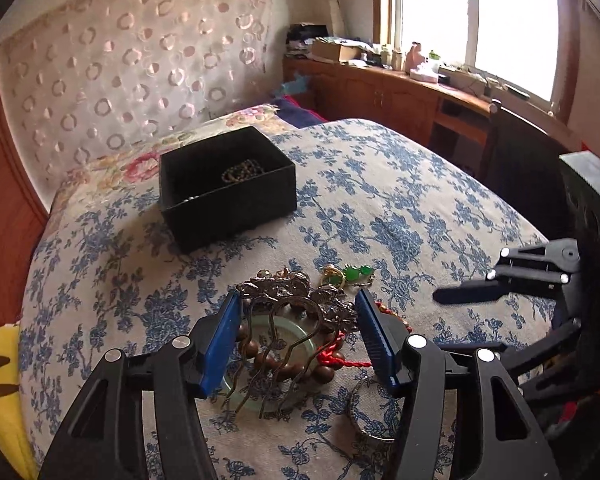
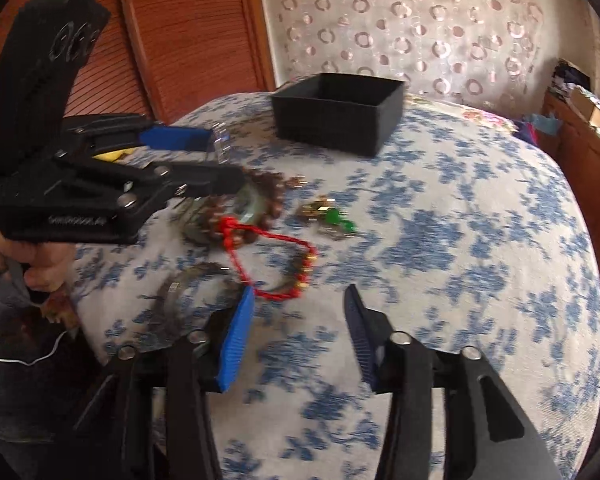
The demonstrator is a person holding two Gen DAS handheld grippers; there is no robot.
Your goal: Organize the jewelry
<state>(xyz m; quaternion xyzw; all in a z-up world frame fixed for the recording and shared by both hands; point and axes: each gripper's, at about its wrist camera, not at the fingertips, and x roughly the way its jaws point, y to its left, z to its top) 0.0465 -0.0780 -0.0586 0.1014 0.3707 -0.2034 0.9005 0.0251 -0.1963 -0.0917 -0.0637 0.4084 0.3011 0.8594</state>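
Observation:
A pile of jewelry lies on the blue-flowered bedspread [image 1: 400, 200]. My left gripper [image 1: 298, 304] is open, its blue pads on either side of an ornate bronze hair comb [image 1: 288, 300] that lies over a pale green bangle [image 1: 260, 360] and a brown bead bracelet [image 1: 284, 368] with a red cord [image 1: 340, 356]. A green and gold pendant [image 1: 350, 274] lies just beyond. A black open box [image 1: 228, 188] with a bead chain inside stands farther back. My right gripper [image 2: 298, 300] is open and empty, near a red cord bracelet [image 2: 292, 268] and a metal bangle [image 2: 192, 292].
A wooden headboard [image 2: 180, 32] and a patterned curtain [image 1: 132, 60] stand behind the bed. A wooden desk [image 1: 400, 88] with clutter runs under the window at the right. A yellow cloth [image 1: 0, 380] lies at the bed's left edge.

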